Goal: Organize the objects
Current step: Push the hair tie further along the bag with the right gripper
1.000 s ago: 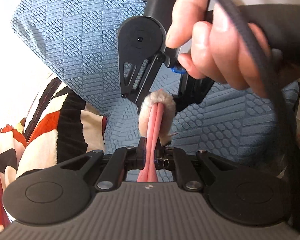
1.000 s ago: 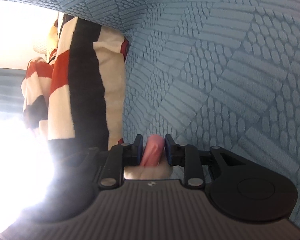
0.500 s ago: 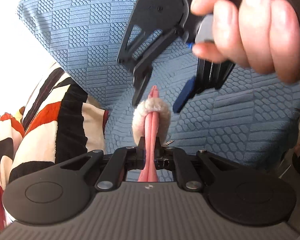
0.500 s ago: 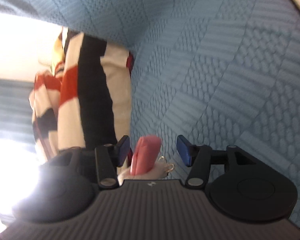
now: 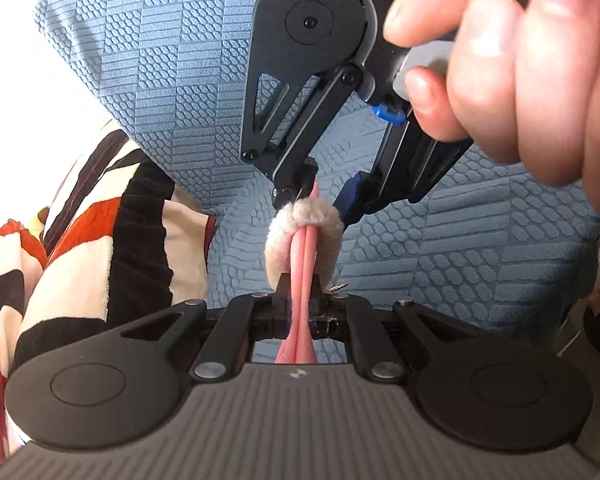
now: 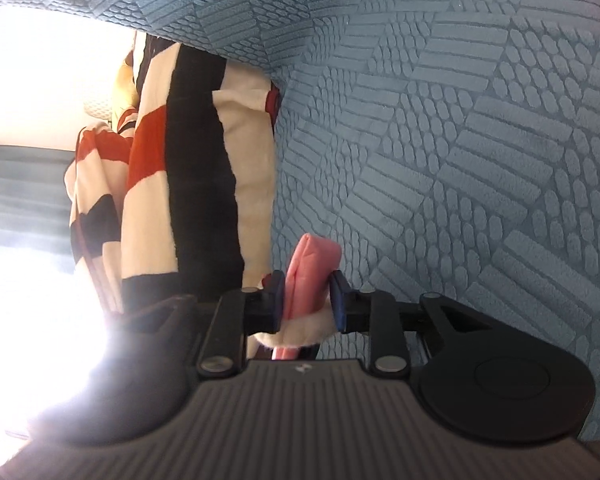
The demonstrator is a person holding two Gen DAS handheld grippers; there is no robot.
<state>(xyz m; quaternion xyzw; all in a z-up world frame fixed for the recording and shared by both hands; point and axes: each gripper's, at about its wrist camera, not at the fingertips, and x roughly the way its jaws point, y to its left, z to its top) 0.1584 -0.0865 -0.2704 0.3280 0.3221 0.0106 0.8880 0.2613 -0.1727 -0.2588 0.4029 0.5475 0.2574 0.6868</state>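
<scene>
A pink fabric piece with a cream fluffy trim [image 5: 304, 236] hangs between the two grippers over a blue sofa. My left gripper [image 5: 300, 300] is shut on its pink lower part. My right gripper [image 5: 320, 196], held by a hand, reaches down onto the top end. In the right wrist view the right gripper [image 6: 308, 300] has its blue-padded fingers [image 6: 278, 300] closed against the pink end [image 6: 312, 264], with the fluffy trim just below.
The blue textured sofa cushions [image 5: 480, 248] fill the background. A red, black and cream striped blanket [image 5: 100, 248] lies at the left, also in the right wrist view [image 6: 188, 184]. A bright window glares at the left.
The right gripper opened and lifted off the pink end half a second ago. It has now come back down and closed on it. The left gripper kept its hold.
</scene>
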